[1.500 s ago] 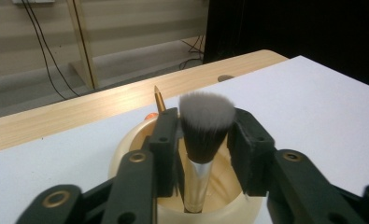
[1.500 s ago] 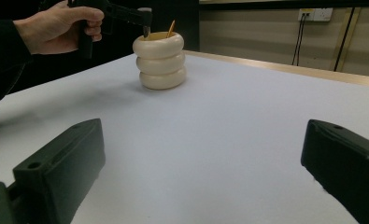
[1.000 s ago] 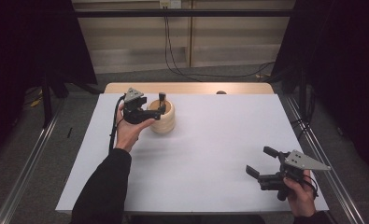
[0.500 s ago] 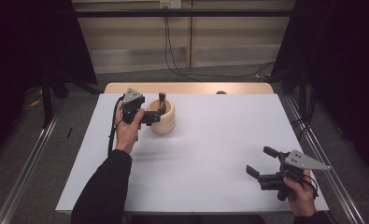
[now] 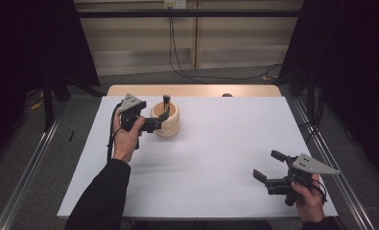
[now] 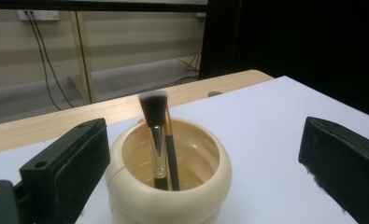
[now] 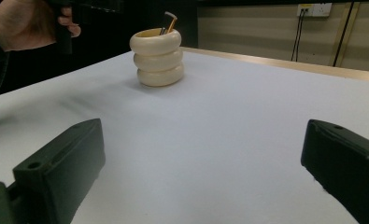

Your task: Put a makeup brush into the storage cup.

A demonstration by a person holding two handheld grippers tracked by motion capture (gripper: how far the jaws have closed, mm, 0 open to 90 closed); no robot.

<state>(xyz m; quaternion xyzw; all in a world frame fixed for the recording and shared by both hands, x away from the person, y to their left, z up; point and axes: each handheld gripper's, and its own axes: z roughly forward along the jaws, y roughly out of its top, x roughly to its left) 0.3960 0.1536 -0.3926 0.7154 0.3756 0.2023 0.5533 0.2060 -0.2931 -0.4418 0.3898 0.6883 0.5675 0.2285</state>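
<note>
A white table [image 5: 216, 158] is carrying the work, and on its far left part a cream holder [image 5: 166, 122], shaped like three stacked rings, is standing upright. Inside it a brush [image 6: 155, 133] is leaning against the far wall, bristles up, its dark head tipped pale, a silver ferrule below it and a thin black handle with a gold edge running down to the bottom. The left gripper [image 5: 157, 123] is sitting just beside the holder on its near left side, with its jaws having just been opening; they are now standing wide, one jaw close against the holder's side and the other well out over bare table, and nothing is pressed between them. The right gripper [image 5: 267, 168] is resting near the table's near right corner, well apart from the holder, its jaws also spread wide and holding nothing. The step in hand is probably a release and retreat from the holder. Doing it well means keeping the jaws wide, drawing the left gripper straight back and a little up, and not brushing the near jaw along the rings, since the holder looks light enough to slide or tip and spill the brush.
</note>
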